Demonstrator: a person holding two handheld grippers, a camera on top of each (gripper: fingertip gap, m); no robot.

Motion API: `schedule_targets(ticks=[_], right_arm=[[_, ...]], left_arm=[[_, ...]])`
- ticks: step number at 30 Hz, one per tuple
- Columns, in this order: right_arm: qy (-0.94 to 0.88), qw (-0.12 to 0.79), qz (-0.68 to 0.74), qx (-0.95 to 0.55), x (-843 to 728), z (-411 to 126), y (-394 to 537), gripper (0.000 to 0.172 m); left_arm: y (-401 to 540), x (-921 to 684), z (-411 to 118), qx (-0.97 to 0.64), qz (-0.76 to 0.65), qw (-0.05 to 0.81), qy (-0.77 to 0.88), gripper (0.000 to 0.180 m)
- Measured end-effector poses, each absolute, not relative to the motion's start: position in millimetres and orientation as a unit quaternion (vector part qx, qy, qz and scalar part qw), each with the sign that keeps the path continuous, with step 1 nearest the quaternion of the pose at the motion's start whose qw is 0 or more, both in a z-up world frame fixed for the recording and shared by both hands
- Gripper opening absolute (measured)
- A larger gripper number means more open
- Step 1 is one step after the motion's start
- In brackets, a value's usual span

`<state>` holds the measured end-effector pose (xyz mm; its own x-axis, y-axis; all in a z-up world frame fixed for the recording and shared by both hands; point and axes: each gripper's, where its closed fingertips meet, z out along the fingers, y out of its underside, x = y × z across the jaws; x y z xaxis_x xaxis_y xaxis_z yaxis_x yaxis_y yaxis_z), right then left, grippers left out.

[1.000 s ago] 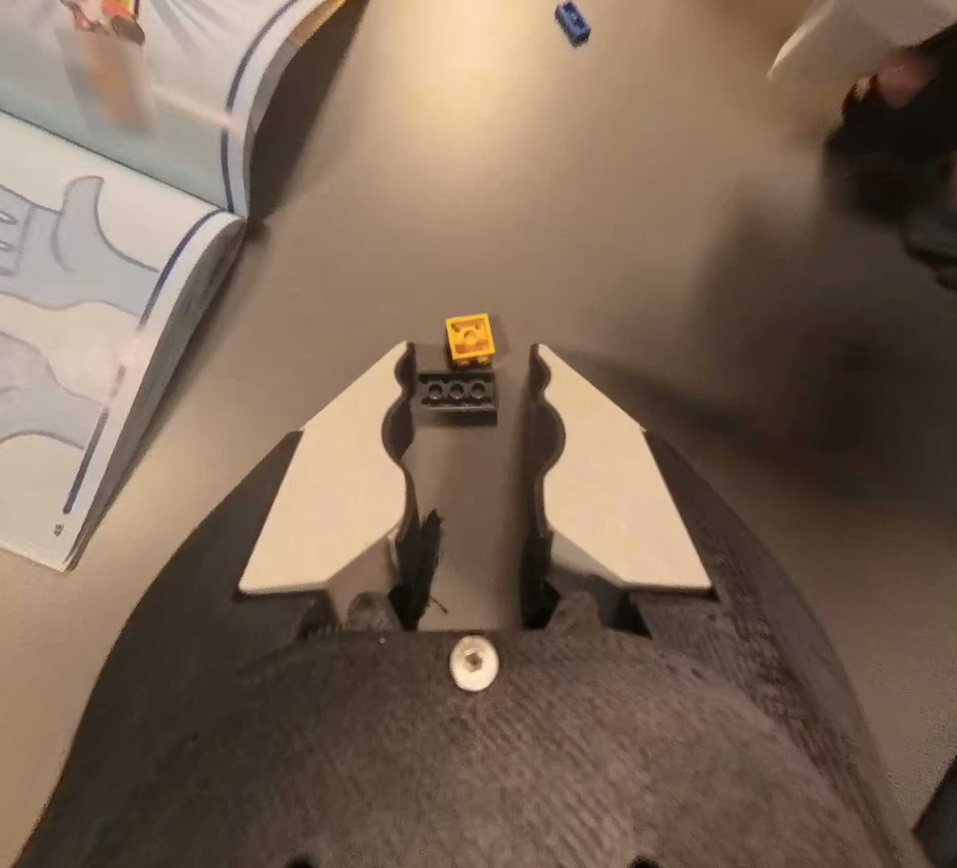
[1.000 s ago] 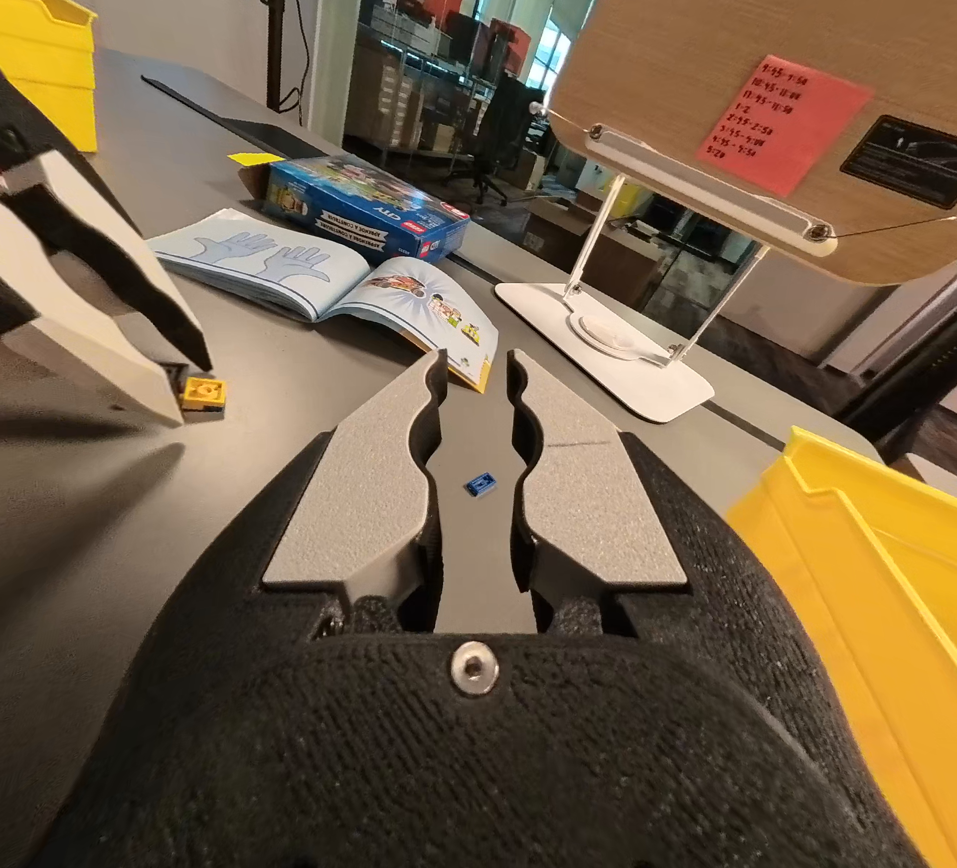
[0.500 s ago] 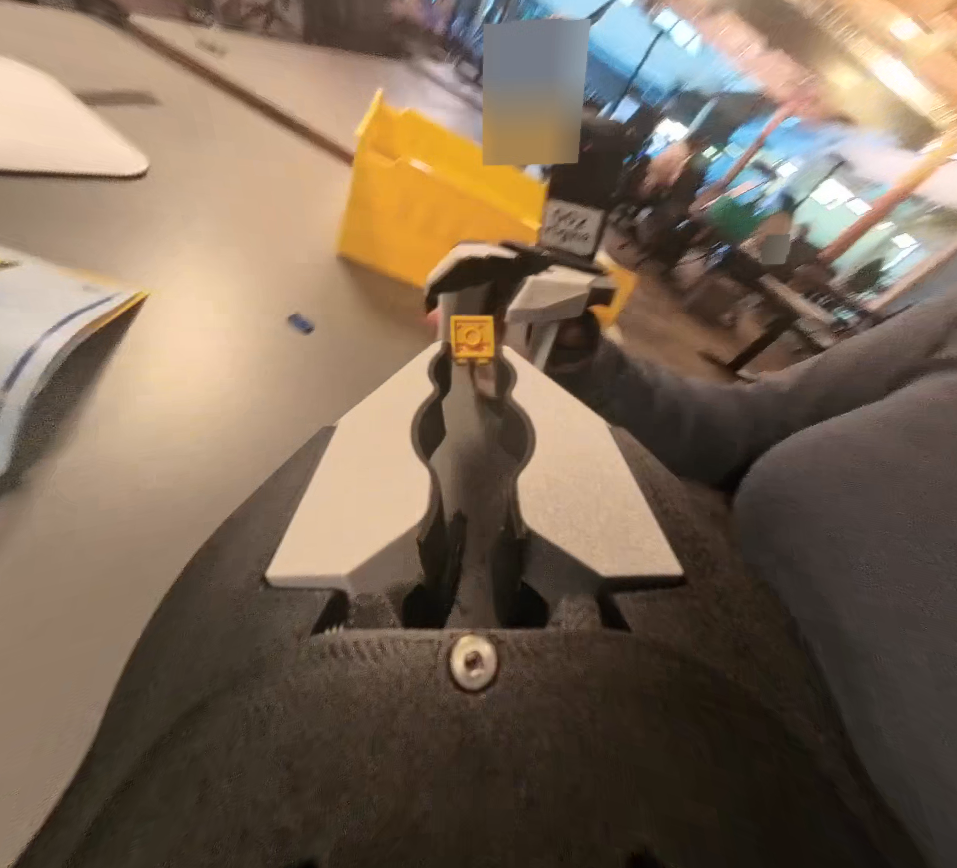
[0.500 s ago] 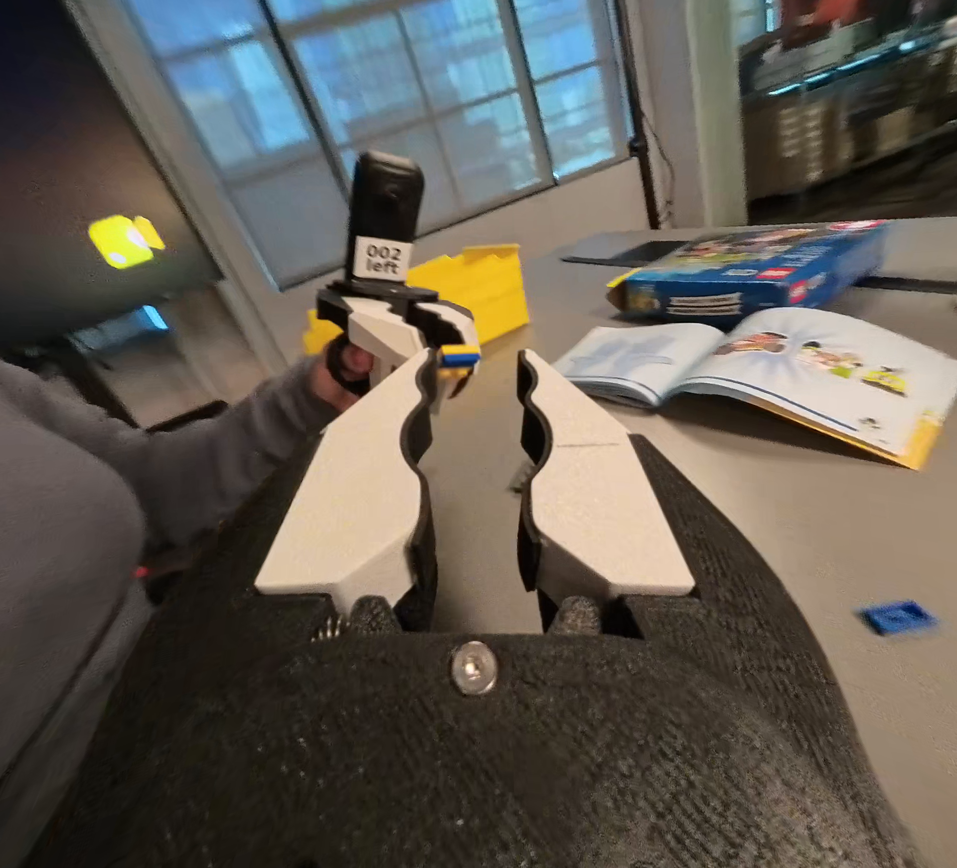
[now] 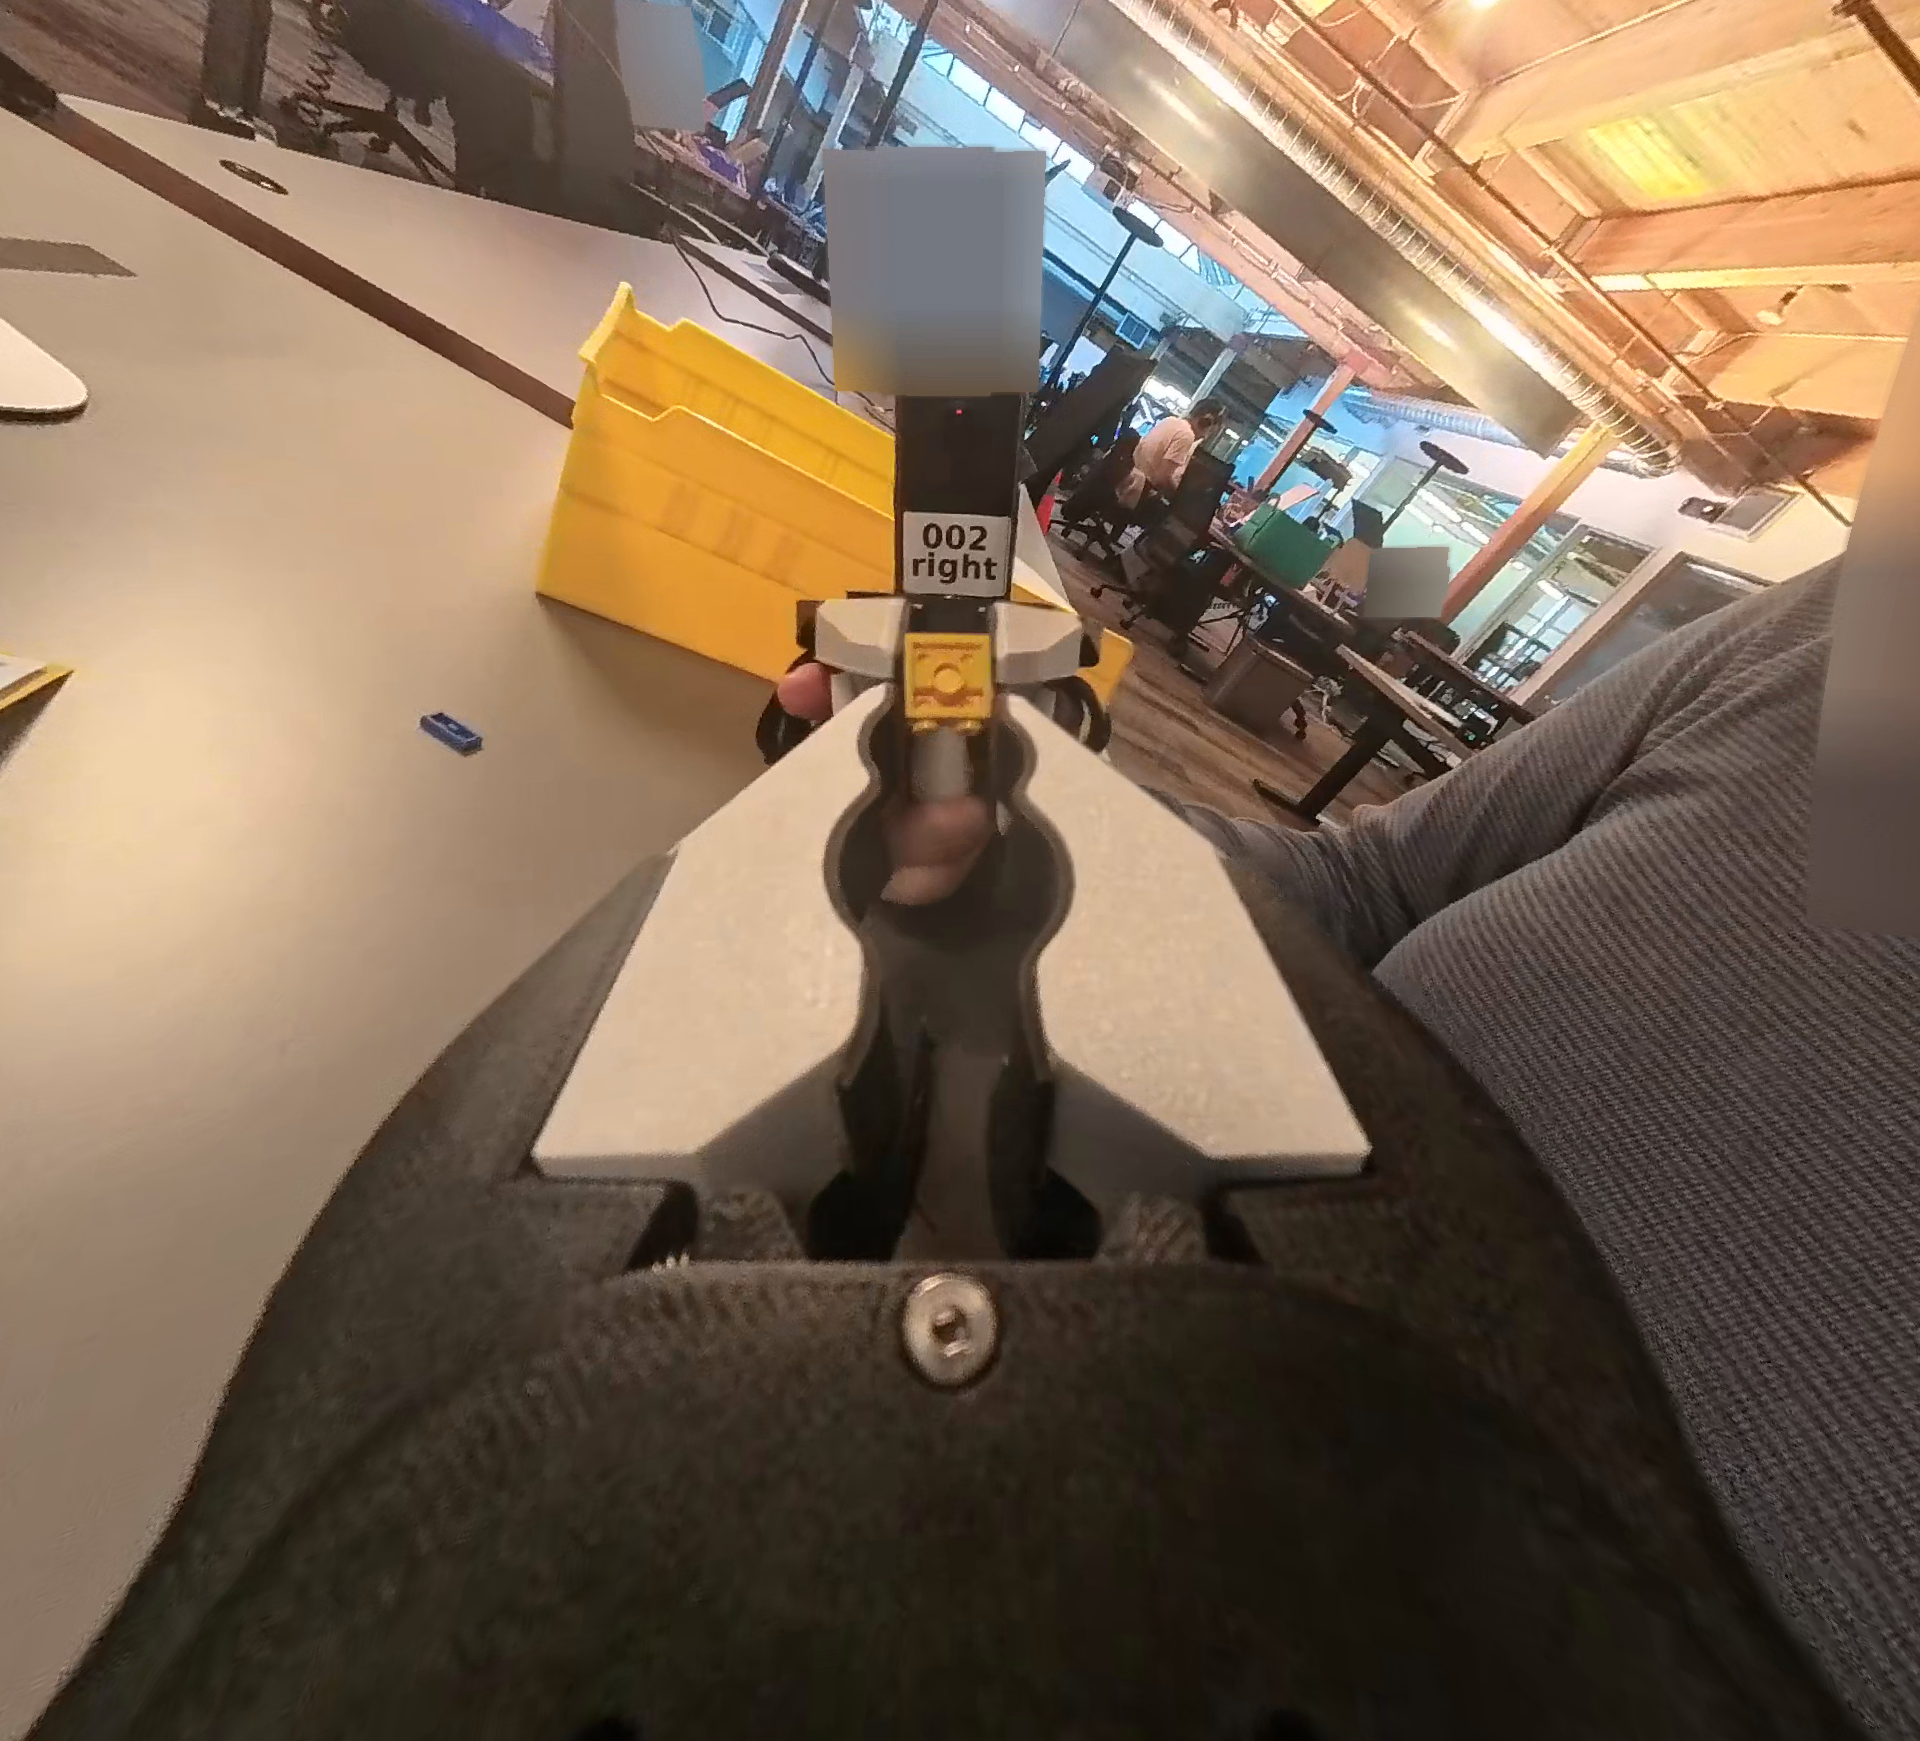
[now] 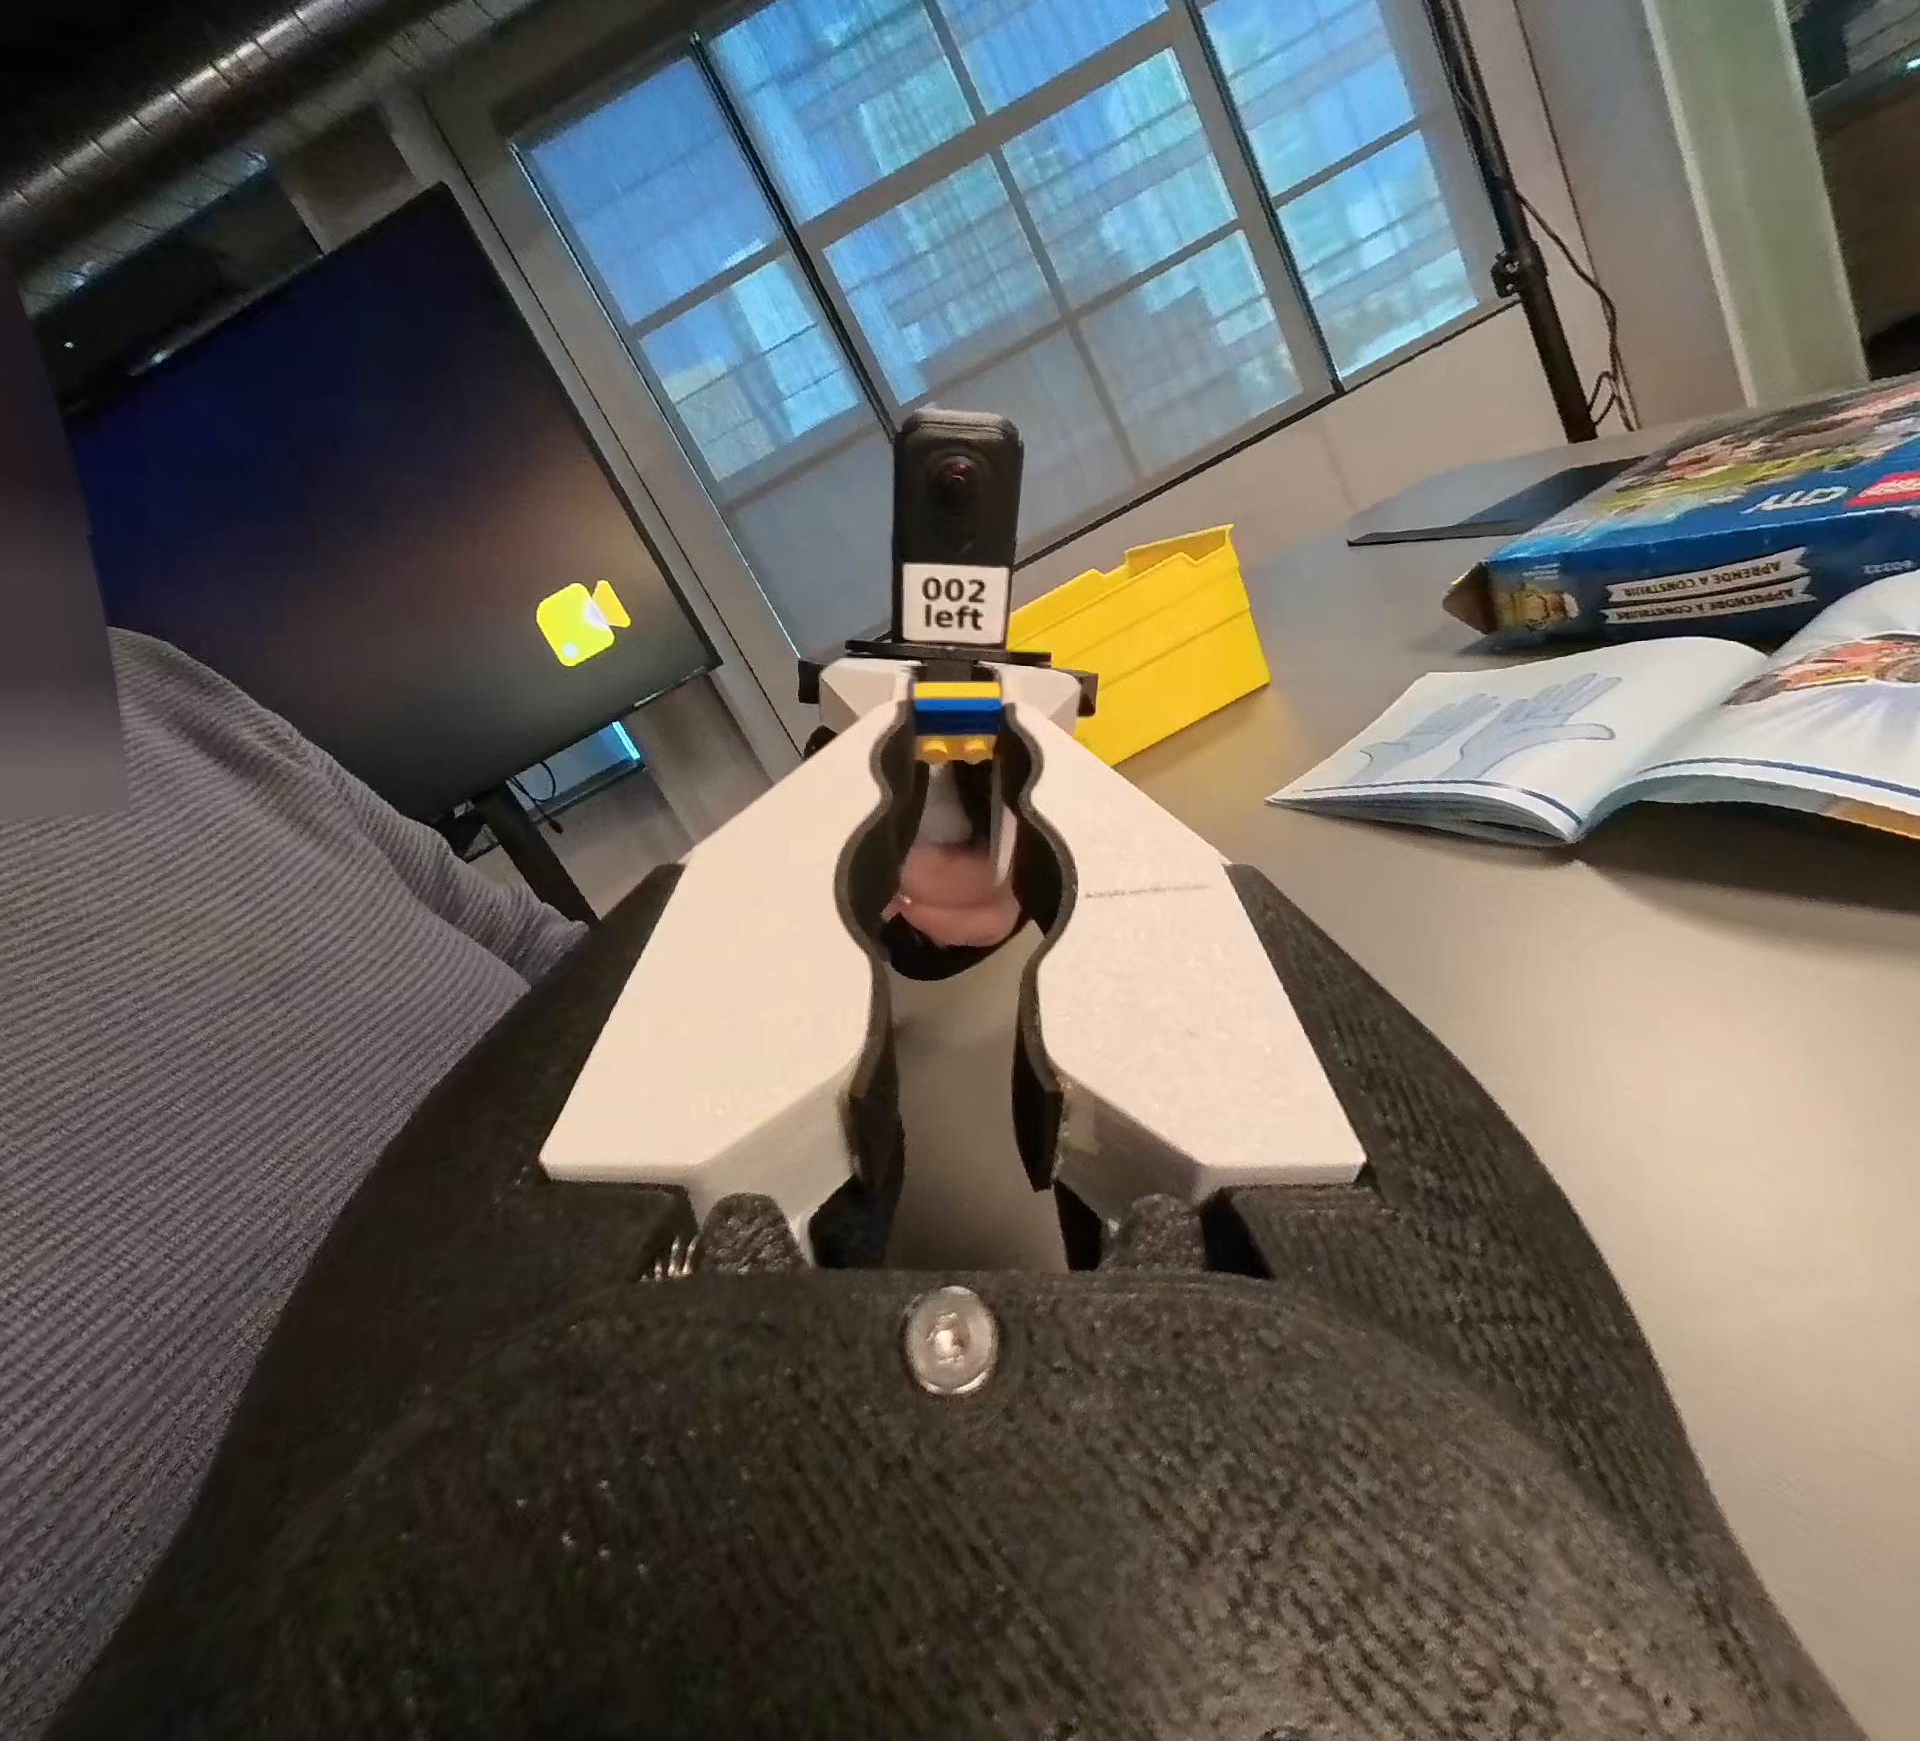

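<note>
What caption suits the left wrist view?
Left gripper pinches a yellow brick, tip to tip with the right gripper.

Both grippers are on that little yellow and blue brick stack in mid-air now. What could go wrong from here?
1. The brick stack is pinched only at the very tips of the left gripper and the right gripper. A twist or uneven pull could pop it loose or split its layers.
2. It is held in the air above the table. If dropped, so small a piece could bounce out of sight.
3. The two sets of fingertips crowd each other and could collide.
</note>
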<state>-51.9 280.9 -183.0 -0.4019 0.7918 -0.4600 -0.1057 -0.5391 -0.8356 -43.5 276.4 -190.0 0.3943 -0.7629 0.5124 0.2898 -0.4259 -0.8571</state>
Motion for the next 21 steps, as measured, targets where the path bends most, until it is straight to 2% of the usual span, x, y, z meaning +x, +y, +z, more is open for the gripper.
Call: schedule_targets(ticks=[9, 12, 16, 19, 21], right_arm=[[-0.454, 0.3, 0.726, -0.42, -32.0, -182.8, 272.5, 0.013], [-0.471, 0.34, 0.654, -0.485, -38.1, -203.7, 293.1, 0.013], [-0.533, 0.39, 0.496, -0.563, -53.4, -248.1, 311.5, 0.014], [-0.562, 0.402, 0.457, -0.56, -59.6, -254.9, 306.3, 0.013], [-0.568, 0.406, 0.448, -0.559, -60.1, -255.9, 305.3, 0.014]], left_arm=[[254.7, -55.0, -164.5, -0.606, -0.598, 0.49, 0.189, 0.014], [267.2, -75.4, -195.1, -0.694, -0.496, 0.489, 0.182, 0.013], [278.9, -121.0, -257.3, -0.836, -0.295, 0.438, 0.15, 0.014], [275.6, -141.8, -247.6, -0.844, -0.231, 0.469, 0.118, 0.015], [265.5, -170.5, -223.5, -0.844, -0.121, 0.515, 0.09, 0.015]])
